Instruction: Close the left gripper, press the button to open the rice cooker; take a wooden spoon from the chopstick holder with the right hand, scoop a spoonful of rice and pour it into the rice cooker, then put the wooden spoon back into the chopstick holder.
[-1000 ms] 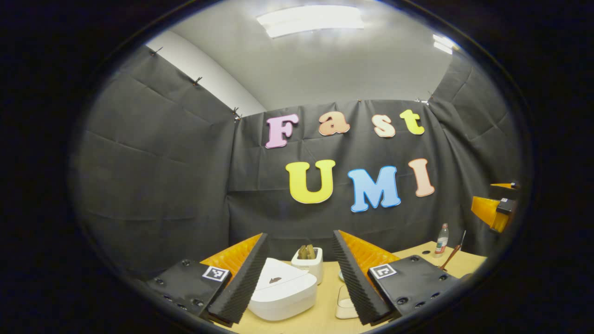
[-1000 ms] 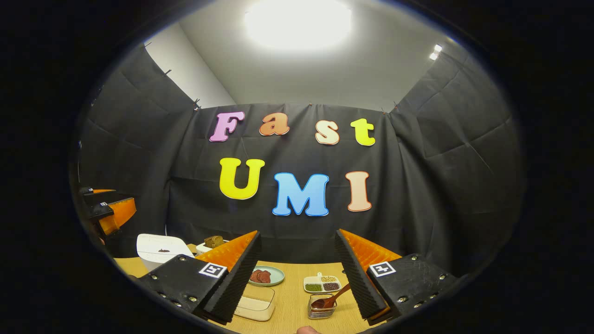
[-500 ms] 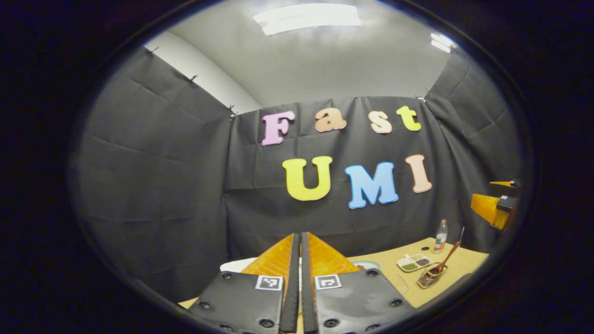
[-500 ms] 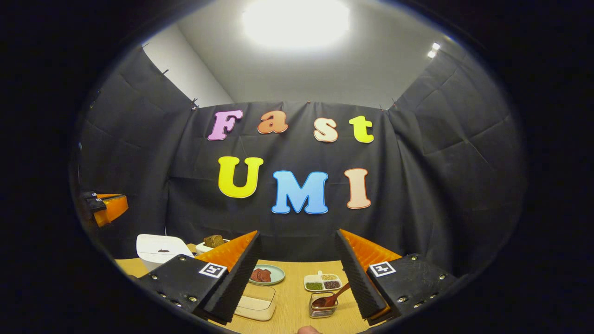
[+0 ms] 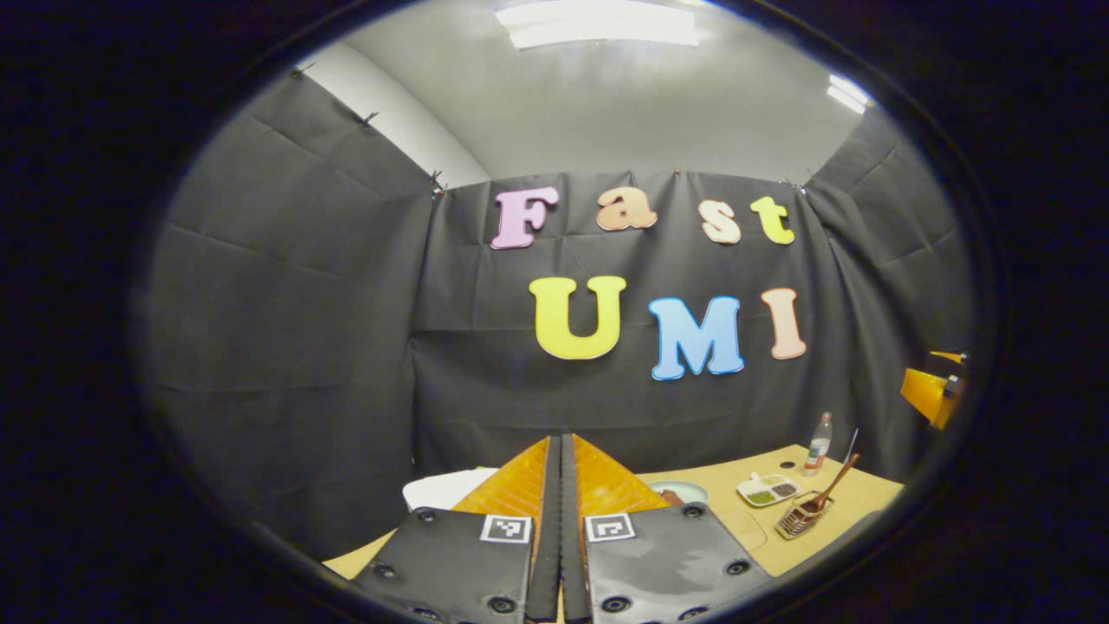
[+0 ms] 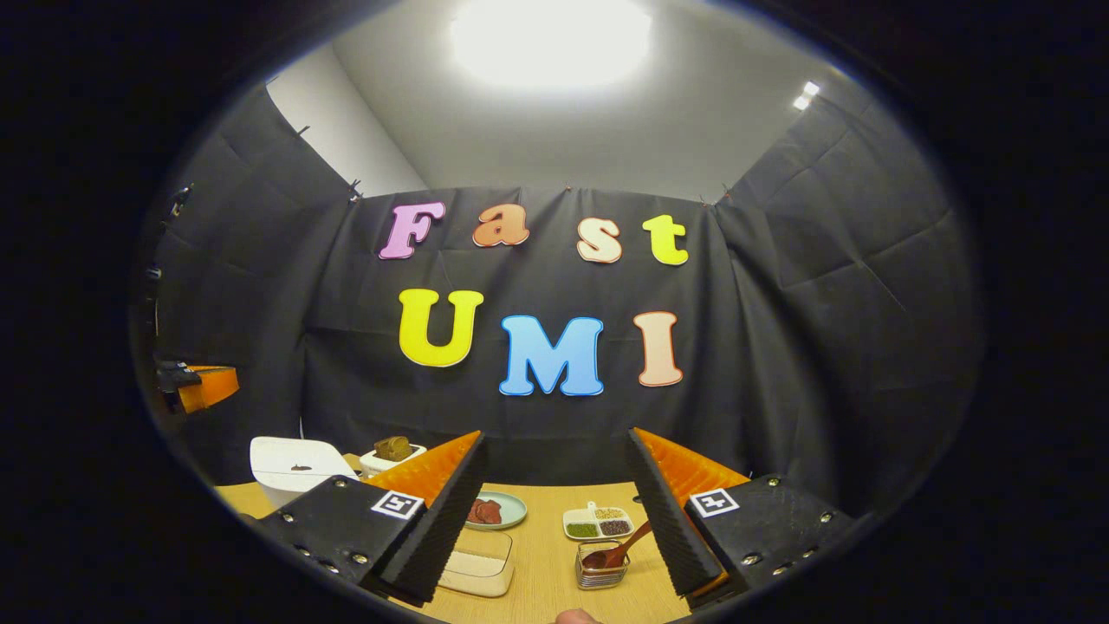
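Observation:
In the left gripper view my left gripper (image 5: 560,446) is shut with nothing in it, raised above the table; the white rice cooker (image 5: 442,488) peeks out behind its left finger, lid down. In the right gripper view my right gripper (image 6: 554,446) is open and empty above the wooden table (image 6: 541,555). The wooden spoon (image 6: 617,552) leans in a clear chopstick holder (image 6: 598,574) just left of the right finger. A clear box of rice (image 6: 478,563) lies by the left finger. The rice cooker (image 6: 290,464) sits at the far left, and the left gripper (image 6: 197,386) hovers above it.
A teal plate with dark red food (image 6: 494,511), a white divided dish of beans (image 6: 598,523) and a white pot with brown contents (image 6: 392,453) stand at the back of the table. A small bottle (image 5: 817,445) stands near the far right corner. A fingertip (image 6: 576,616) shows at the bottom edge.
My left gripper went from open to shut a second ago, and has since lifted and turned slightly. The right gripper has barely moved.

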`<state>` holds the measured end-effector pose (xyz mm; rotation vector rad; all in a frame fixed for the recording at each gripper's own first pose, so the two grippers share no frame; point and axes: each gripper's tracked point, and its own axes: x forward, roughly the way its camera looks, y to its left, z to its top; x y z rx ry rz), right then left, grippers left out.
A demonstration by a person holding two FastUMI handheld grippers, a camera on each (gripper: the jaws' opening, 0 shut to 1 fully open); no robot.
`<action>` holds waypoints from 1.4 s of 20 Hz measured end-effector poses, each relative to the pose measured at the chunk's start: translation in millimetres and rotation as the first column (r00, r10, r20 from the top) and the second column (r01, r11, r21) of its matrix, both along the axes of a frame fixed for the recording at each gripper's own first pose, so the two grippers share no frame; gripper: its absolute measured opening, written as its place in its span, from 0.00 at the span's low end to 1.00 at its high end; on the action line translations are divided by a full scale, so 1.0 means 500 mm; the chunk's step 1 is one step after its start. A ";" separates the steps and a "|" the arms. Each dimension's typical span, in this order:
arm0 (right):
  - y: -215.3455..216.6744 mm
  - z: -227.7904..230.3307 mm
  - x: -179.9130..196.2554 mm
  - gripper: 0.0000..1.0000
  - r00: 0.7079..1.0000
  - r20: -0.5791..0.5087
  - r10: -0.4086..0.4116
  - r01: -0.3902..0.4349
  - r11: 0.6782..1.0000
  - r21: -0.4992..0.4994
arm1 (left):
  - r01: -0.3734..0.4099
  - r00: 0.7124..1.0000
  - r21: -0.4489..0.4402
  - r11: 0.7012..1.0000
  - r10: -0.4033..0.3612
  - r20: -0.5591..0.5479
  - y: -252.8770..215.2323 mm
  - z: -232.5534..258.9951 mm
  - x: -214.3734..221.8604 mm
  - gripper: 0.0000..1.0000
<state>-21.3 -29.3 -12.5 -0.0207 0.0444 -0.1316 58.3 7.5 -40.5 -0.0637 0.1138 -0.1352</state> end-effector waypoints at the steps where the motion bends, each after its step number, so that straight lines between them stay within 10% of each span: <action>1: 0.002 -0.002 -0.003 0.96 1.000 0.000 -0.008 0.008 1.000 -0.002 | -0.002 1.000 -0.003 1.000 0.002 -0.008 0.010 -0.010 0.014 0.09; 28: 0.000 -0.024 -0.052 0.96 0.979 -0.060 -0.197 0.192 0.978 -0.081 | 0.083 0.921 -0.043 0.996 -0.093 -0.379 0.062 -0.466 0.262 0.07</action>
